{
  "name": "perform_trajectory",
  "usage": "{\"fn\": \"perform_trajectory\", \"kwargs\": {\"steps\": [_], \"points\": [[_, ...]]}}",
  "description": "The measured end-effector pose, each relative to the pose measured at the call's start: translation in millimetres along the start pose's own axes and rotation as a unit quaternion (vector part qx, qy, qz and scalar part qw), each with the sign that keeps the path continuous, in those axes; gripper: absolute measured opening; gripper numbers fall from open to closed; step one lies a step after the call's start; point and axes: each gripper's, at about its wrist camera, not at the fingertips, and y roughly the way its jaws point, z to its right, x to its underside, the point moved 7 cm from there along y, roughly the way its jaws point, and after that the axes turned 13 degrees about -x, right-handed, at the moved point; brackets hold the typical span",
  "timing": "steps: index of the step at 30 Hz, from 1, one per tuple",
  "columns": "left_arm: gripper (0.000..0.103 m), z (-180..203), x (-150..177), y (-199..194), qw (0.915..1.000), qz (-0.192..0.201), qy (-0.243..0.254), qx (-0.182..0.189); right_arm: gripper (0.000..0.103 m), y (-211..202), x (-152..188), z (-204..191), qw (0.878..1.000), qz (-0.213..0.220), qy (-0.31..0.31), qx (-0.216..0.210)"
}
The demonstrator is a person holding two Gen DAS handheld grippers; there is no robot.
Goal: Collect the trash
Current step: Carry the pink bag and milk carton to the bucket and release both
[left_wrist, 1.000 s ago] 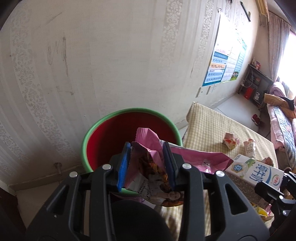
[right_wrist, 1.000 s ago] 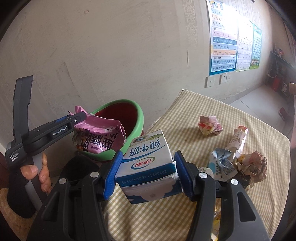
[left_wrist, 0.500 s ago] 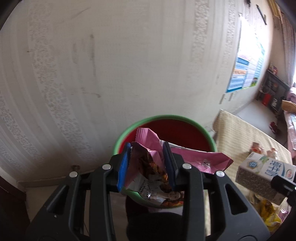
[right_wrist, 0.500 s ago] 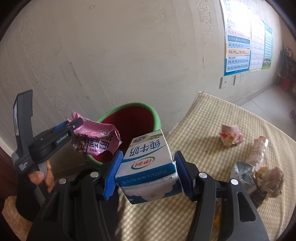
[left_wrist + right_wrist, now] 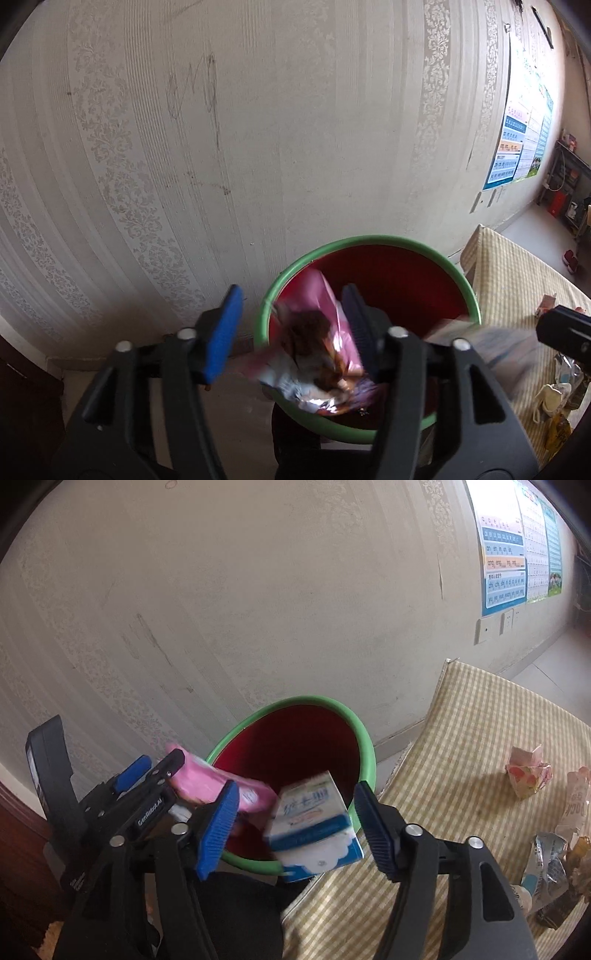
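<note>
Over the green-rimmed bin (image 5: 295, 701), both jaws just opened: left gripper (image 5: 291, 325) let go of the blurry pink wrapper (image 5: 317, 343), right gripper (image 5: 295, 827) released the smeared milk carton (image 5: 314, 830) at 6 o'clock of the rim, print unreadable.

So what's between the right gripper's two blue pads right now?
In the right wrist view, the milk carton, blurred and tilted over the bin, clear of both pads.
</note>
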Motion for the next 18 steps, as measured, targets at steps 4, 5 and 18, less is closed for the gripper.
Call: {"fn": "perform_trajectory", "kwargs": {"steps": [4, 5, 18], "points": [[0.066, 3.3, 1.8, -4.6, 1.0, 0.0, 0.007, 0.005, 0.068, -11.4, 8.7, 4.4, 1.0, 0.005, 0.008, 0.002], [0.066, 4.5, 2.5, -7.1, 0.9999, -0.001, 0.008, 0.008, 0.068, -16.5, 12.3, 6.7, 1.0, 0.005, 0.009, 0.006], [0.074, 58.9, 5.4, -65.8, 0.9946, 0.009, 0.039, 0.095, 0.071, -142.6, 72.4, 78.0, 0.991, 0.024, 0.046, 0.121]]}}
